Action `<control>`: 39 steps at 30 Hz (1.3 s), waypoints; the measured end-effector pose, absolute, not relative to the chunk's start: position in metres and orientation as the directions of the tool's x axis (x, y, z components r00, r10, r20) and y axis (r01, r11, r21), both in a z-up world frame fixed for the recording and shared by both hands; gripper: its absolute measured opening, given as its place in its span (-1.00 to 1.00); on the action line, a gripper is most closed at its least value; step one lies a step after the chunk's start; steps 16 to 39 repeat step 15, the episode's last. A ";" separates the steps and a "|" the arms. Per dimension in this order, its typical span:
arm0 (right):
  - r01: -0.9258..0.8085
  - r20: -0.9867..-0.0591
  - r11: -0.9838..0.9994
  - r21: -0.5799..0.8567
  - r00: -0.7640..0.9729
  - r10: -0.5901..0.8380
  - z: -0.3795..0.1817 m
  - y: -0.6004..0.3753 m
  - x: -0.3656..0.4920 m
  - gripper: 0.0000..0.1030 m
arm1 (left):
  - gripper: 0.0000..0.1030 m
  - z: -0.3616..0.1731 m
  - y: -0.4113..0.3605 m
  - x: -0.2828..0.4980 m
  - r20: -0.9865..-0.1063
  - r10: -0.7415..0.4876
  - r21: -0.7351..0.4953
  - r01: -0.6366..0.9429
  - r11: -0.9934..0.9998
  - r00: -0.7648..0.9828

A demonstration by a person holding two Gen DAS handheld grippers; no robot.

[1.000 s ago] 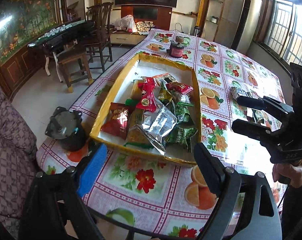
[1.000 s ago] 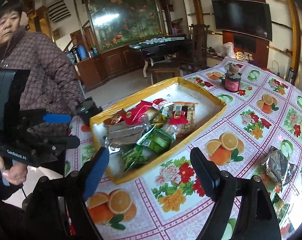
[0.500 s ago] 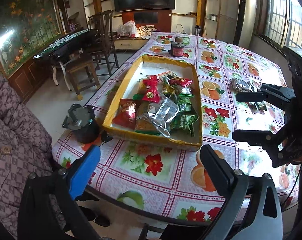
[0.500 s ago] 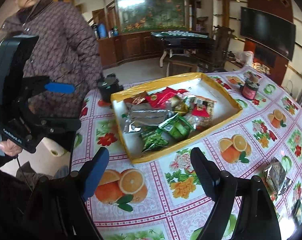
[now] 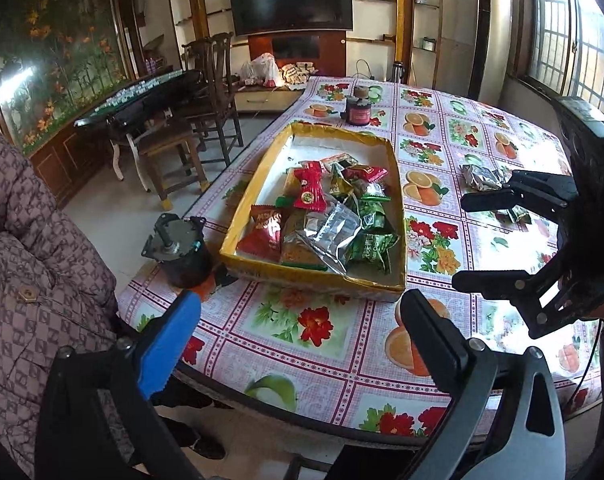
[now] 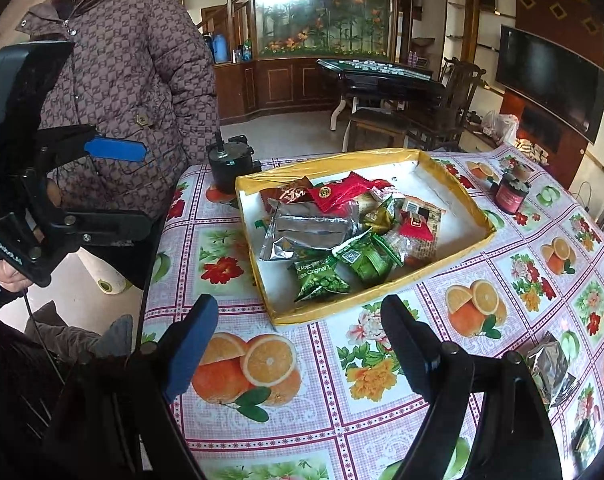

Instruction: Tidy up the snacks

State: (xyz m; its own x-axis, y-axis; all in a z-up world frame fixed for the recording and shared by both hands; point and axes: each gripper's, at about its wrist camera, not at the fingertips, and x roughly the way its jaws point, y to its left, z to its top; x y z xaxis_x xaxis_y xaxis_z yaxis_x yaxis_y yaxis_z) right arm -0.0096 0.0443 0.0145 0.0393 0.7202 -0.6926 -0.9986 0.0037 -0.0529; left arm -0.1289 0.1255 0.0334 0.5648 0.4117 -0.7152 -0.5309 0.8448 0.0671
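Observation:
A yellow-rimmed shallow box [image 5: 314, 276] [image 6: 342, 304] on the flowered tablecloth holds a pile of snack packets [image 5: 330, 216] [image 6: 342, 232] in red, green and silver. One silver packet [image 5: 482, 178] [image 6: 550, 368] lies loose on the cloth to the box's right, with a small green packet [image 5: 518, 214] beside it, half hidden by the right gripper. My left gripper [image 5: 297, 312] [image 6: 133, 186] hangs wide open over the table's near edge, nothing between its fingers. Open and empty too, my right gripper [image 6: 299, 312] [image 5: 462, 240] sits short of the box's near corner.
A dark jar with a red label [image 5: 358, 110] [image 6: 512, 196] stands beyond the box. A black motor-like block [image 5: 181, 248] [image 6: 229, 164] sits at the table's edge by the box. A person in a quilted jacket [image 6: 129, 80] stands there. Wooden chairs [image 5: 209, 92] are across the floor.
Both grippers have drawn back from the box, which now looks smaller and farther off. The left jaws spread a little wider. The right view has rolled and shows more of the person.

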 end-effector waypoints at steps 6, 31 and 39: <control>-0.998 -0.693 -0.010 -0.065 0.038 0.720 0.015 0.045 -0.012 0.62 | 0.94 0.035 0.124 -0.130 -0.711 0.417 0.069 -0.535 0.842 0.566; -0.998 -0.690 -0.028 -0.064 0.024 0.724 0.017 0.051 -0.015 0.62 | 0.92 0.042 0.121 -0.132 -0.660 0.478 0.103 -0.561 0.821 0.579; -0.998 -0.690 -0.028 -0.064 0.024 0.724 0.017 0.051 -0.015 0.62 | 0.92 0.042 0.121 -0.132 -0.660 0.478 0.103 -0.561 0.821 0.579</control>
